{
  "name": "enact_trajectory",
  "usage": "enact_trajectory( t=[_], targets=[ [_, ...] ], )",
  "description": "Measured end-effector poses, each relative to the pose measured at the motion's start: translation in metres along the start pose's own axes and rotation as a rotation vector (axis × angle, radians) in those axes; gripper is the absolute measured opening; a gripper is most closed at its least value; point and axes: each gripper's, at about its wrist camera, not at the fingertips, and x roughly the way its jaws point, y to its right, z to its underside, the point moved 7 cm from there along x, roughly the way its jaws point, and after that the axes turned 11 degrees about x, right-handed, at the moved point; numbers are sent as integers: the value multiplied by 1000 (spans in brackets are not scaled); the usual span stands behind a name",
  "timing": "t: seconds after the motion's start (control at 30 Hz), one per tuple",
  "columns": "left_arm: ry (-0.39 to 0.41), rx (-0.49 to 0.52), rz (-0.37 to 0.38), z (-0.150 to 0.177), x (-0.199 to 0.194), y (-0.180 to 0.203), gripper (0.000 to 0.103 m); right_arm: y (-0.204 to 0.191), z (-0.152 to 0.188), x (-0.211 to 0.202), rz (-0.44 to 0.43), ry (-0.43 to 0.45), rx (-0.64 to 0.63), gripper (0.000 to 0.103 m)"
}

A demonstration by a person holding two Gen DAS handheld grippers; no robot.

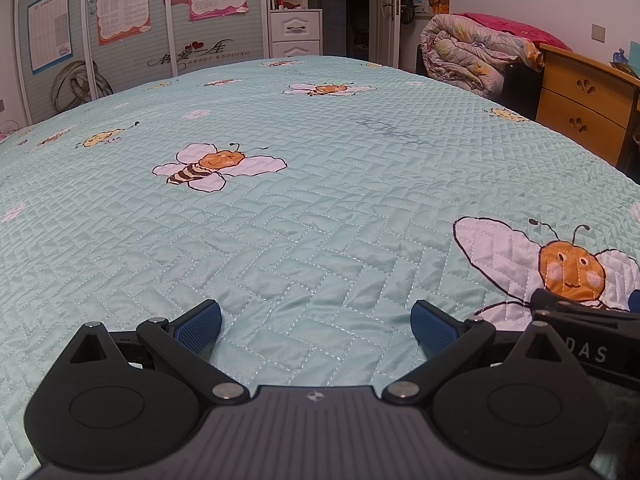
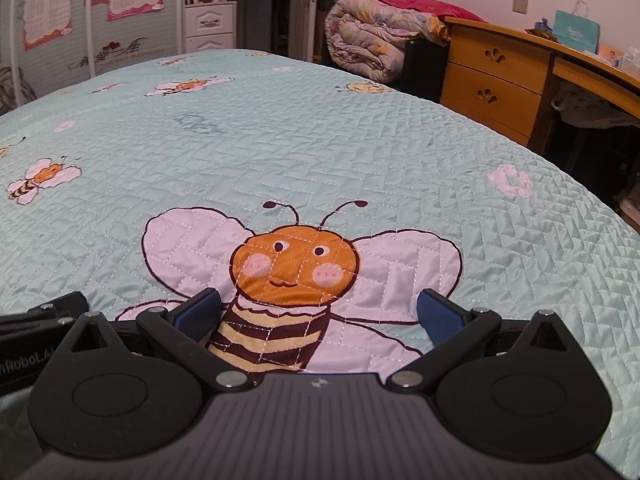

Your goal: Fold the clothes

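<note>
No garment shows in either view. My left gripper (image 1: 316, 326) is open and empty, low over the light teal quilted bedspread (image 1: 300, 200) with bee prints. My right gripper (image 2: 320, 316) is open and empty too, low over a large printed bee (image 2: 294, 264) on the same bedspread (image 2: 280, 140). The right gripper's black body (image 1: 580, 320) shows at the right edge of the left wrist view. The left gripper's body (image 2: 36, 320) shows at the left edge of the right wrist view. The two grippers sit side by side.
A rolled floral quilt (image 1: 476, 52) (image 2: 376, 40) lies past the bed's far right corner. A wooden desk with drawers (image 1: 584, 96) (image 2: 500, 76) stands along the right. A wardrobe with posters (image 1: 128, 32) and a white drawer unit (image 1: 295, 32) stand behind the bed.
</note>
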Motion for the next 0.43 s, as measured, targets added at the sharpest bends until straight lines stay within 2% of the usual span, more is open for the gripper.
enact_trajectory(
  t=[0.43],
  targets=[
    [-2, 4, -2, -1, 0, 0, 103, -1, 1, 1, 0, 3, 9, 103]
  ],
)
